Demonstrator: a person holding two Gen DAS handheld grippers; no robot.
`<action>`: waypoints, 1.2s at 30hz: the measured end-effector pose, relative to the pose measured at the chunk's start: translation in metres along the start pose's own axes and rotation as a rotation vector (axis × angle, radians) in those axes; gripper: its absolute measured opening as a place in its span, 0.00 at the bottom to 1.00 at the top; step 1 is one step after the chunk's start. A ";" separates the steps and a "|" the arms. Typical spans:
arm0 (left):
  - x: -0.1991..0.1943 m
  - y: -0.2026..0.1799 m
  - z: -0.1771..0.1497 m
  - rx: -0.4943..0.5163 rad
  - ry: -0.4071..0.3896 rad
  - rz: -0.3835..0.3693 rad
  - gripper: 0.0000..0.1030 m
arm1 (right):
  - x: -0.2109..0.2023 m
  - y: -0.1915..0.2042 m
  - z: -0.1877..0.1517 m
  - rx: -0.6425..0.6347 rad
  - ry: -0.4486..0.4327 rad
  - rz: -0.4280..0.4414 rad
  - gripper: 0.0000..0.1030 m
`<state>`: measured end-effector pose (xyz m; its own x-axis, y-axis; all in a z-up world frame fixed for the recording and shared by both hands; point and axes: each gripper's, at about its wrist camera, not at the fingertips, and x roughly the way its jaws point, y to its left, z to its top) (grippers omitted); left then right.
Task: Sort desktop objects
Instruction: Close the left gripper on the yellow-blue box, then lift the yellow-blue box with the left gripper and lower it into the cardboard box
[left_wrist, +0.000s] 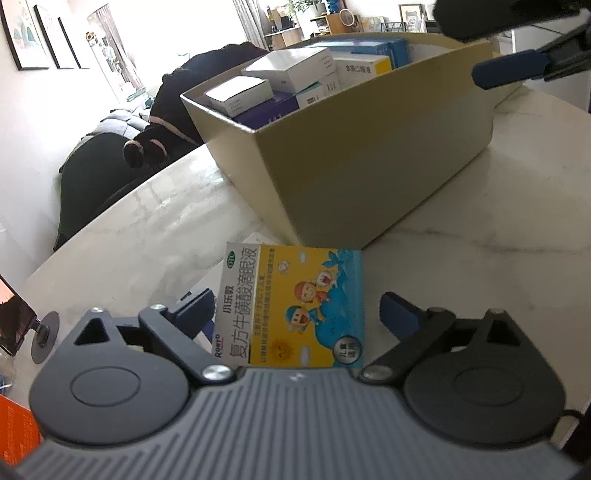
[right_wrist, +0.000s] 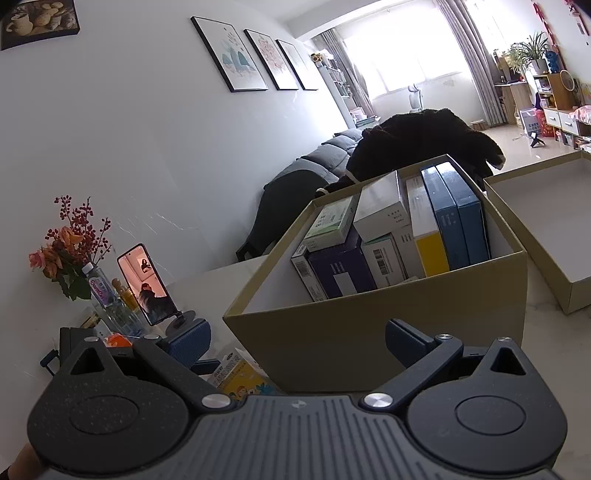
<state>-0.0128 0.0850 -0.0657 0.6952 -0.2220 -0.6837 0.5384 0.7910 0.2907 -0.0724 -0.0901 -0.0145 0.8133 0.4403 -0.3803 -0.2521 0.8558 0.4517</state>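
Note:
A yellow and blue eye-drop box (left_wrist: 295, 310) with cartoon children lies between the fingers of my left gripper (left_wrist: 295, 310), just in front of a tan cardboard box (left_wrist: 369, 155). The jaws stand open, with a gap on both sides of the box. The tan box holds several medicine boxes (left_wrist: 291, 70). My right gripper (right_wrist: 299, 343) is open and empty, held above the near wall of the tan box (right_wrist: 388, 332). The eye-drop box (right_wrist: 240, 380) shows low left in the right wrist view. A fingertip of the right gripper (left_wrist: 509, 68) shows top right in the left wrist view.
The white marble table (left_wrist: 480, 240) carries the tan box. A tan lid (right_wrist: 546, 218) lies to its right. A phone on a stand (right_wrist: 147, 284), a water bottle (right_wrist: 101, 291) and flowers (right_wrist: 70, 243) stand at the left. A chair draped in dark clothing (right_wrist: 417, 147) stands behind.

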 end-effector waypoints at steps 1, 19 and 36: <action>0.000 0.001 0.000 -0.003 0.003 -0.002 0.88 | 0.001 -0.001 0.000 0.002 0.002 -0.001 0.98; -0.006 0.005 -0.001 0.028 0.026 -0.031 0.77 | 0.006 -0.011 0.002 0.024 0.011 0.000 0.98; -0.047 0.023 0.016 0.091 -0.022 -0.109 0.77 | 0.002 -0.022 0.012 0.037 -0.008 0.005 0.98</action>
<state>-0.0258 0.1047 -0.0164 0.6400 -0.3170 -0.6999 0.6514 0.7069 0.2755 -0.0593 -0.1112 -0.0154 0.8164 0.4420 -0.3716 -0.2366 0.8431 0.4828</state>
